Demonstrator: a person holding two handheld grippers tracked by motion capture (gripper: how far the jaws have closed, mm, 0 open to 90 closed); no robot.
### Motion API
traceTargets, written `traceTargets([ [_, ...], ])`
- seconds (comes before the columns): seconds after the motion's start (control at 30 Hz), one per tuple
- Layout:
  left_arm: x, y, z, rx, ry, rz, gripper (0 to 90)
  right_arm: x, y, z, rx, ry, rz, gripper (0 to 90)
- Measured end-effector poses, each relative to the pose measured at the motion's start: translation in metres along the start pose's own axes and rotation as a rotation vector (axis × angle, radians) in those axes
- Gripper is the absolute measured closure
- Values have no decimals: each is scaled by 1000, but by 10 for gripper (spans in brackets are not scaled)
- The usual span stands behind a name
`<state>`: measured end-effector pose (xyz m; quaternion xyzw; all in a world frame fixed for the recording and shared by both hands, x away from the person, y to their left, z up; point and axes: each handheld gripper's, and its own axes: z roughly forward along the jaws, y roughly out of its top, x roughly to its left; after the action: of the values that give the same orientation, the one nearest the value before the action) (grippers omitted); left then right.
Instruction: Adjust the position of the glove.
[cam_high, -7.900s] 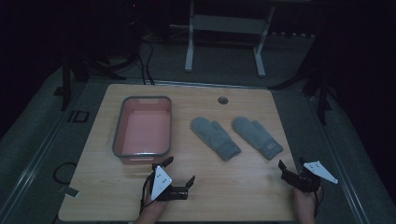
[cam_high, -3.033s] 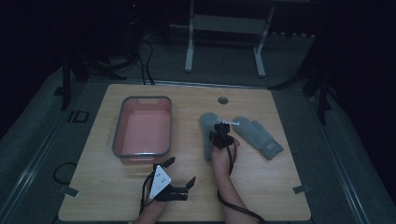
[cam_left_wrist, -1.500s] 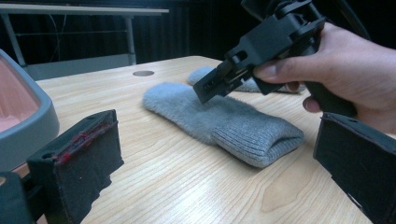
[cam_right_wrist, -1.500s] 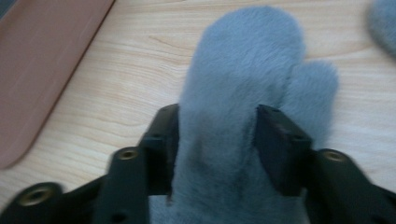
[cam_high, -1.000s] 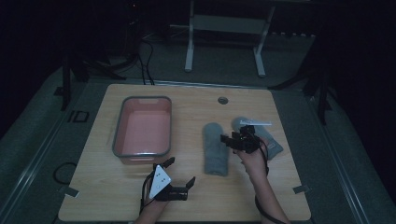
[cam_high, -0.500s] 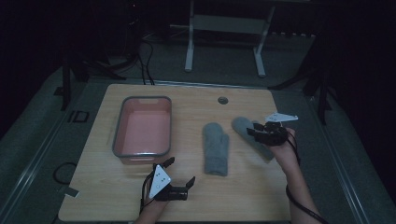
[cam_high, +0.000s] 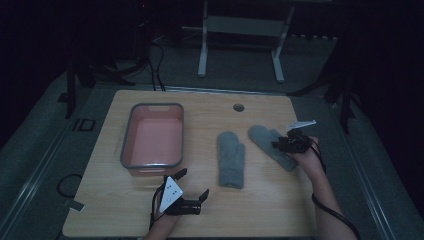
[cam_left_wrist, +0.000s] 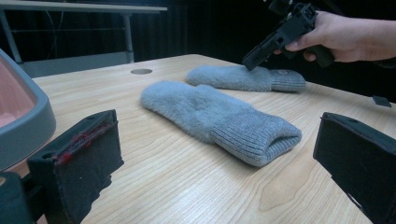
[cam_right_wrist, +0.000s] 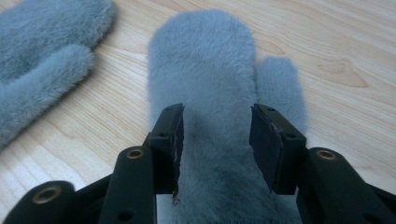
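Quick count of what's on the desk (cam_high: 150, 210): two grey mittens, one pink tray, two handheld grippers, and one small round hole in the desktop (cam_high: 238, 107) near the far edge.

The right gripper (cam_high: 278, 144) is on the right-hand mitten (cam_high: 270, 145), the one nearer the desk's right edge. In the right gripper view its jaws are spread apart with the fuzzy body of that mitten (cam_right_wrist: 215, 93) sitting between them, thumb sticking out to one side. The pads look like they're straddling the fabric rather than squeezing it, so released, not clamped. The right hand (cam_high: 305, 157) comes in from the lower right with the cable trailing back along the forearm.

The second mitten (cam_high: 231, 159) lies flat in the middle of the desk, well apart from the tray, cuff pointing toward the person. It lies just beside the first one without touching it. From the left gripper view it's (cam_left_wrist: 219, 119) the closer of the two, with the other mitten (cam_left_wrist: 245, 77) behind it and the right gripper (cam_left_wrist: 249, 62) tipped down onto that one.

The left gripper (cam_high: 192, 190) rests at the near edge, just in front of the pink tray (cam_high: 125, 150), jaws wide and released, holding nothing.
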<state>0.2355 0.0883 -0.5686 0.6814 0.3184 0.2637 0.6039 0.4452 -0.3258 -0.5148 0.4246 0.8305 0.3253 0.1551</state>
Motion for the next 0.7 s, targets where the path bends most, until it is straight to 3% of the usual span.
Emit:
traceTargets([
  [0.13,0,0,0,0,0,1,11,0,-1,7,13,4,-15,491],
  [0.2,0,0,0,1,-1,1,11,1,-3,15,49,-2,-33,491],
  [0.23,0,0,0,0,-1,0,11,2,-4,18,67,-19,-42,503],
  [0.27,0,0,0,0,-1,0,11,6,-6,22,68,-47,-87,555],
  [0.3,0,0,0,0,-2,0,11,6,-6,22,68,-47,-87,555],
  [0.33,0,0,0,1,-3,0,11,8,-7,23,57,-69,-107,617],
  [0.43,0,0,0,0,-3,0,11,11,-8,22,53,-87,-102,681],
  [0.53,0,0,0,0,-2,0,11,19,-9,20,47,-133,-59,775],
  [0.6,0,0,0,1,-1,-1,11,22,-9,17,37,-146,2,799],
  [0.63,0,0,0,1,-1,-1,11,22,-9,17,37,-146,2,799],
  [0.7,0,0,0,3,-1,-1,11,27,-7,11,19,-186,83,813],
])
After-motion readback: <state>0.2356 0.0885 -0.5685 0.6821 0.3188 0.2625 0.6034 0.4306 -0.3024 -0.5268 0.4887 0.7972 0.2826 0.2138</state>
